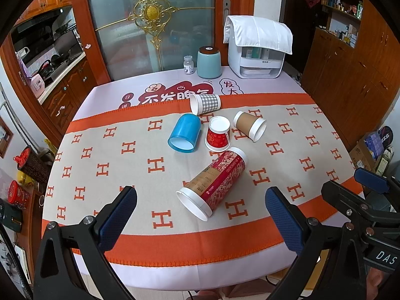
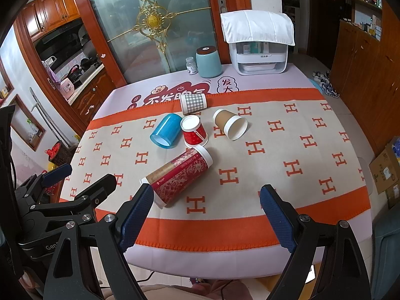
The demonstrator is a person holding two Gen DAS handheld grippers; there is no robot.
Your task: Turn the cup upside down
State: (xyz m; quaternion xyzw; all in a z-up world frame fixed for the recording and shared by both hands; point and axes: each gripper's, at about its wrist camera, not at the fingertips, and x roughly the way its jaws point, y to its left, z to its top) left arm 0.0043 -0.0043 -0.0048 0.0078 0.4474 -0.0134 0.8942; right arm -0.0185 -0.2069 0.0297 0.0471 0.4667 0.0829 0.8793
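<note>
Left gripper (image 1: 201, 212) hung over the near table edge, jaws spread wide, nothing between them. Right gripper (image 2: 206, 215) likewise spread wide and empty, just right of the left one; each showed in the other's view at the frame edge.

Cups, left to right, all on the orange-and-beige H-pattern cloth (image 1: 105, 150):
- blue cup (image 1: 184, 133): glossy plastic, on its side, mouth toward the grippers, well ahead of the left gripper, slightly left of its centre line.
- checked cup (image 1: 205, 103): grey-white gingham paper, on its side, mouth to the left, farthest from both grippers, at the cloth's far orange band.
- red cup (image 1: 218, 135): small, red with white pattern, already upside down, white base up, ahead of the left gripper, just right of the blue cup.
- tall cup (image 1: 212, 182): long red-and-brown printed paper tube, white rims, on its side, open mouth toward the grippers. Nearest of all: straight ahead between the left gripper's fingers, apart from them. In the right wrist view its mouth end sat right by the right gripper's left finger (image 2: 136, 216); contact unclear.
- brown cup (image 1: 250, 125): kraft sleeve, white rim, on its side, mouth toward near-right, ahead and right of the left gripper.

Far beyond the cups: teal canister (image 1: 209, 62), small bottle (image 1: 188, 65), white appliance (image 1: 257, 50) with a towel on top.
</note>
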